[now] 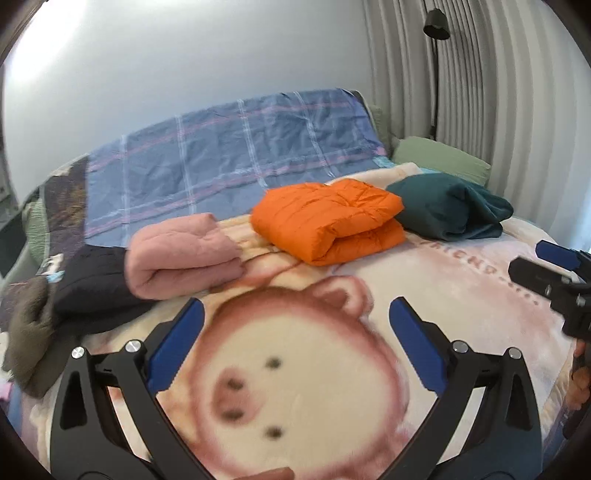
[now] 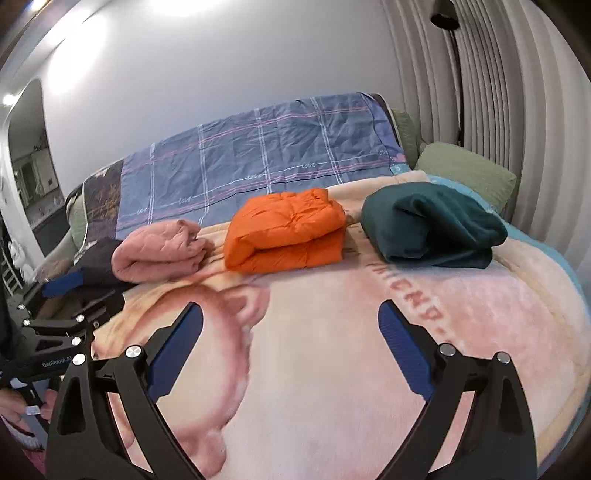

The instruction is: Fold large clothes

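Three folded garments lie in a row across the bed: a pink quilted one point(image 1: 183, 256) point(image 2: 159, 251) on the left, an orange puffer jacket point(image 1: 328, 221) point(image 2: 286, 230) in the middle, a dark teal one point(image 1: 448, 208) point(image 2: 430, 225) on the right. My left gripper point(image 1: 295, 314) hovers open over the pig-print blanket point(image 1: 295, 369), well short of the garments, with nothing between its blue pads. My right gripper point(image 2: 290, 317) is open too, also empty, above the pink part of the blanket point(image 2: 332, 369). Each gripper shows at the edge of the other's view.
A black garment point(image 1: 92, 280) and an olive-brown one point(image 1: 29, 332) lie unfolded at the bed's left edge. A blue plaid cover point(image 1: 236, 155) drapes the far side against the wall. Green pillows point(image 1: 443, 160) sit at the right by the curtain point(image 1: 480, 92) and a floor lamp point(image 1: 436, 26).
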`<state>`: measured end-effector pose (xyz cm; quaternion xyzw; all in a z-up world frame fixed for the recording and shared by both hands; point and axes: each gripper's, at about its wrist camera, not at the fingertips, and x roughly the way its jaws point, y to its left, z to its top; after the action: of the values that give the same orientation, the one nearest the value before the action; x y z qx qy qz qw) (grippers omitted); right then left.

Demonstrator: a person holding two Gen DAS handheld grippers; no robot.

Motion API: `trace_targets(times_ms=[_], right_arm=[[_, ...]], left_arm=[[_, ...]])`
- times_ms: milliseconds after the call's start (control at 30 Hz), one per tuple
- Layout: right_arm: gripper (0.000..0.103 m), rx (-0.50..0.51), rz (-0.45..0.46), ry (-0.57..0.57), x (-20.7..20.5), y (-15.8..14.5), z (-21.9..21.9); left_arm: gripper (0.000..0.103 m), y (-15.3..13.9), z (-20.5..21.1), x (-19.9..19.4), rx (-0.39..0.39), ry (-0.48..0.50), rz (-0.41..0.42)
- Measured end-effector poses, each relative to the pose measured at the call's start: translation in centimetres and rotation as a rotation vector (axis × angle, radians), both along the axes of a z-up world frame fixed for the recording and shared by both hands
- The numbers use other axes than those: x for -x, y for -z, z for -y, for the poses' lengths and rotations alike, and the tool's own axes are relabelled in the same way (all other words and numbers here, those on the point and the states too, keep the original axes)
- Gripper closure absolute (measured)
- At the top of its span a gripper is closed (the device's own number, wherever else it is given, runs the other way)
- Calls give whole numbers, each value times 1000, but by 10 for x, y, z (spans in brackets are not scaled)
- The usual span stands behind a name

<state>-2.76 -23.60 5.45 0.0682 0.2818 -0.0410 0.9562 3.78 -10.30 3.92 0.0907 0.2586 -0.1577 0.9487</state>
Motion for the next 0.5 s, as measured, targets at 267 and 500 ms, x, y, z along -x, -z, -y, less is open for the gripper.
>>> trace_targets(times_ms=[267,500], right_arm=[[2,52,32,13,37,-5,-22],[1,89,46,33,49,-7,-35]], left_arm=[[2,-15,-15,51,25,-11,27],[2,-9,-32,66,24,-63,31]])
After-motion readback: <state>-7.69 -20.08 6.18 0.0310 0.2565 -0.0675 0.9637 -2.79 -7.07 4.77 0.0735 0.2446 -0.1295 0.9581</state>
